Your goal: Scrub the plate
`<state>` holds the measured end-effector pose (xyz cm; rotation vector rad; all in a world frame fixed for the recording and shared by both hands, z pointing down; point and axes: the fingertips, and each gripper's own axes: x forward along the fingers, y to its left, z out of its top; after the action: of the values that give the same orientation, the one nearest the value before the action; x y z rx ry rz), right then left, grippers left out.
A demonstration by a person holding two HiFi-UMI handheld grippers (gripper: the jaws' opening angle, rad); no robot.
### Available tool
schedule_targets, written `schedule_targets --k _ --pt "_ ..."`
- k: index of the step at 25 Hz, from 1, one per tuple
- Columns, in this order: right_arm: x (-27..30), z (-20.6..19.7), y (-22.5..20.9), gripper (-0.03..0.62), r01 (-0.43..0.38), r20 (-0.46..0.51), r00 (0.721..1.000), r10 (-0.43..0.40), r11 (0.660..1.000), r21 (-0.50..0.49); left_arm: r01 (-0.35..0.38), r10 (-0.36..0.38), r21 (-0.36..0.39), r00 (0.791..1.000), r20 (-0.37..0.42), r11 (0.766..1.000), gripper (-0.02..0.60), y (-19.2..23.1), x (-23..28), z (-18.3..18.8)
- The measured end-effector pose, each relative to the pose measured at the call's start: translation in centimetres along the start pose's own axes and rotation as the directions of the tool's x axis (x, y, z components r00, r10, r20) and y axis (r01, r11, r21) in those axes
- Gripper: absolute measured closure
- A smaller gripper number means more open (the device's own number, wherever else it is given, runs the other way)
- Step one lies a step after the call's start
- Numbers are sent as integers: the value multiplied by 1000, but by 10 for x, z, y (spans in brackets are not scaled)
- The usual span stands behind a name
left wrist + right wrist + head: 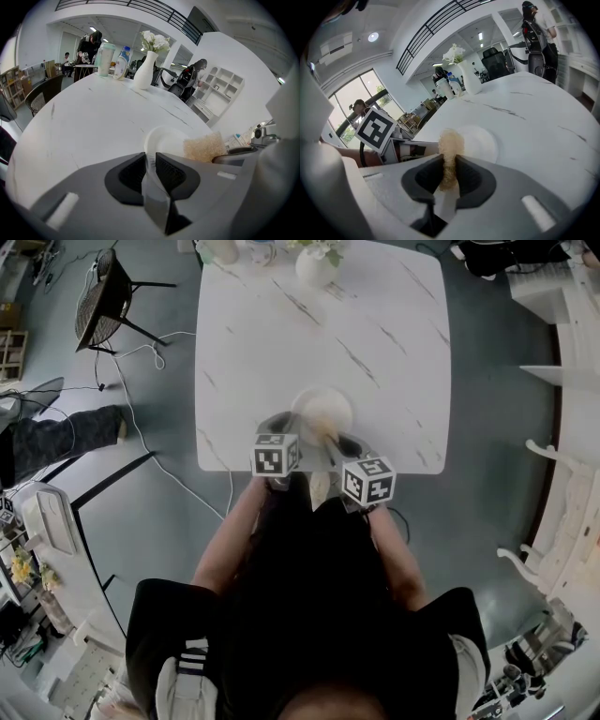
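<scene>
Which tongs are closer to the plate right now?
Left. The left tongs are clamped on the near rim of the plate. The right tongs stop just short of it, gripping a sponge that reaches toward the plate.

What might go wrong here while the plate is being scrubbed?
The left gripper pinches the plate only by its thin rim, so hard rubbing may twist it loose. It sits near the edge of the table and might slide off. The sponge in the right gripper could slip out.
</scene>
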<state>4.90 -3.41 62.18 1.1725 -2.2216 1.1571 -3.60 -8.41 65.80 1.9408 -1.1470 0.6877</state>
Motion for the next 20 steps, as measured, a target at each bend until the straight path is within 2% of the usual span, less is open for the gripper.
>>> schedule_targets --k 20 --pt "-25 5 -33 526 69 32 997 -70 997 26 -4 4 7 1000 7 1000 507 -1 1 1"
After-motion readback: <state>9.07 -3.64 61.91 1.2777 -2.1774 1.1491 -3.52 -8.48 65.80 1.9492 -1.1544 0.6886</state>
